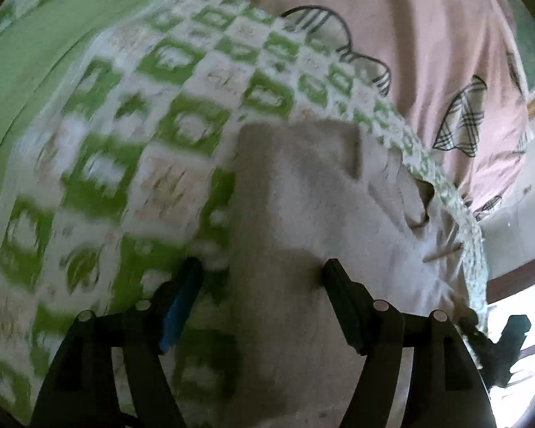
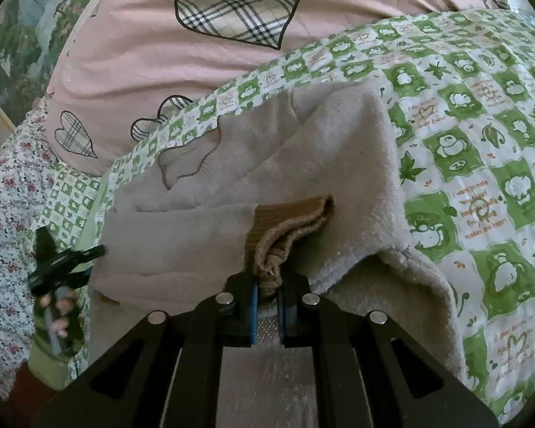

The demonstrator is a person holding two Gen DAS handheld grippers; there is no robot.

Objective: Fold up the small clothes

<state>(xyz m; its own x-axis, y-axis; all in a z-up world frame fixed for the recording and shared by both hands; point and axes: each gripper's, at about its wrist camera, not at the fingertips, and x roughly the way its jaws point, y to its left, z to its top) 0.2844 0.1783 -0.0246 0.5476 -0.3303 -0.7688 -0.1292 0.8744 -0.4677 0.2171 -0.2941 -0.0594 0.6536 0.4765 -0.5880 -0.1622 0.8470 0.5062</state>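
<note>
Far left, past the bed's edge: left gripper [image 2: 66,262], blurred and small in the right wrist view, fingers of the hand [image 2: 59,312] wrapped round its handle. From its own camera, jaws standing well apart over pale fleece, nothing pinched between them. Middle: small beige fleece garment [image 2: 339,164] lying on the green-and-white checked bedspread [image 2: 481,164], near its left edge, one flap turned over. Right gripper [image 2: 267,294] clamped tight on the brown ribbed cuff [image 2: 289,221], sleeve drawn across the body. Soft, light, limp and fluffy by the look of it; likely to sag and slide from a loose pinch, so best taken at the firmer ribbed cuff or a hem. Behind: pink quilt [image 2: 142,53] with plaid hearts. Right: small lettering in the bedspread's squares, too small to read. No brand seen.
</note>
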